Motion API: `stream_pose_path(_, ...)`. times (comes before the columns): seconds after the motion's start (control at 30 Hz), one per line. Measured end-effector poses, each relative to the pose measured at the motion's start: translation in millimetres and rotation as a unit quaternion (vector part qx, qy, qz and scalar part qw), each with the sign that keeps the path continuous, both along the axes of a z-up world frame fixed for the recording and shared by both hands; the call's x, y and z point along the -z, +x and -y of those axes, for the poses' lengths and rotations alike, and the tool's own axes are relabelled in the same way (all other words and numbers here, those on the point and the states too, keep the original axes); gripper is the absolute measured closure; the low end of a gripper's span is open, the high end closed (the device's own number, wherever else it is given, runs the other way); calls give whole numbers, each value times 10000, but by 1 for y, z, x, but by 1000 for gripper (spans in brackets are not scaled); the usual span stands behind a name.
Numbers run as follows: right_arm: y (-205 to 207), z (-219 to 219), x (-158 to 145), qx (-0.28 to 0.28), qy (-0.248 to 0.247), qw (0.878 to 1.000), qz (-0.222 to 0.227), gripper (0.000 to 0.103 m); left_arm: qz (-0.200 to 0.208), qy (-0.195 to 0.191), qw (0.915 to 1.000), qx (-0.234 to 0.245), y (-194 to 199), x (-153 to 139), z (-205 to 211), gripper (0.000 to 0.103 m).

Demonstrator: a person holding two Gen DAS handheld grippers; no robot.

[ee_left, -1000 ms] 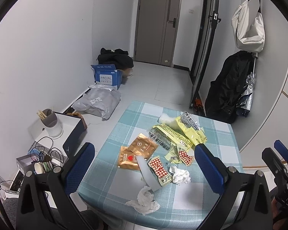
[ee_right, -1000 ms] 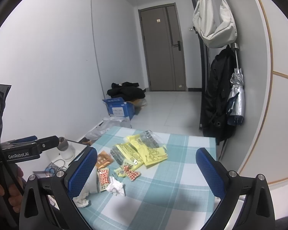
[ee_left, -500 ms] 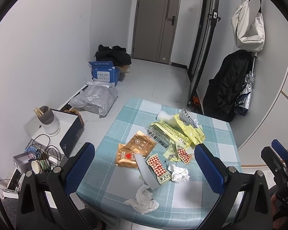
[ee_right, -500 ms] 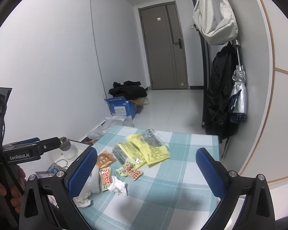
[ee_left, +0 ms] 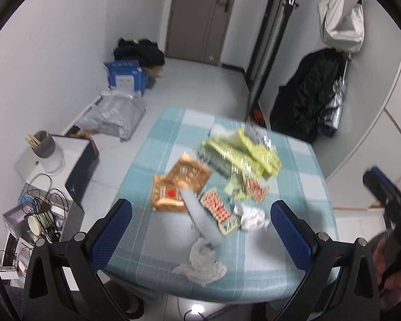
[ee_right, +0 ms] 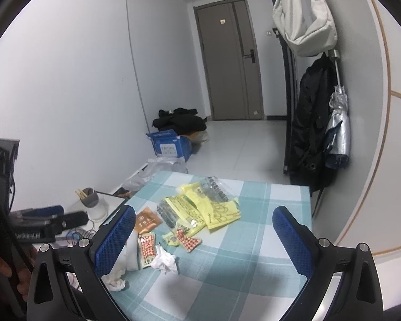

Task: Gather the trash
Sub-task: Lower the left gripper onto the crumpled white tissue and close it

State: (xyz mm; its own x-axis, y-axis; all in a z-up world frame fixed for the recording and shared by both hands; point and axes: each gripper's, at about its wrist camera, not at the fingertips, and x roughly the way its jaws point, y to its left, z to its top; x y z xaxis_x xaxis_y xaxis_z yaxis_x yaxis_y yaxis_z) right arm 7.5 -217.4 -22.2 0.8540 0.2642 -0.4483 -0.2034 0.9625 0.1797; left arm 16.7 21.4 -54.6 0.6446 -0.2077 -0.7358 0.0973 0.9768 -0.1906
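Hovering released and empty, the left claw (ee_left: 200,224) and right claw (ee_right: 203,230) had collected nothing; wrappers (ee_left: 240,157) and crumpled tissues (ee_left: 200,264) littered the surface (ee_left: 294,267).

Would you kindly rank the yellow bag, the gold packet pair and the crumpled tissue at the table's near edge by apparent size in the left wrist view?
1. Yellow bag.
2. Gold packet pair, nearly as large; blur makes this unsure.
3. Crumpled tissue, smallest, despite being nearest the camera.
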Motion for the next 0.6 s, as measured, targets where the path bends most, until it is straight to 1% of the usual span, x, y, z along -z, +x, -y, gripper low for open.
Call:
stream_pose_path(0.13,10,-2,6,-32,59,9999,-133,0,-359,37,9989,301,3,17,-3,1)
stream_pose_path(0.27,21,-5,10,-13,124,9996,-241,0,-742,181,9948,670,0,35,0,1)
stream_pose_path(0.37,27,-6,12,-48,179,9994,-303,0,-972,286,9918,784,-2,45,1,2)
stream_pose_path(0.57,36,-8,16,-112,208,9989,-401,0,-1197,451,9870,973,-3,56,2,3)
stream_pose_path(0.6,38,-8,16,-111,209,9989,-413,0,-1219,483,9862,1009,-2,58,4,5)
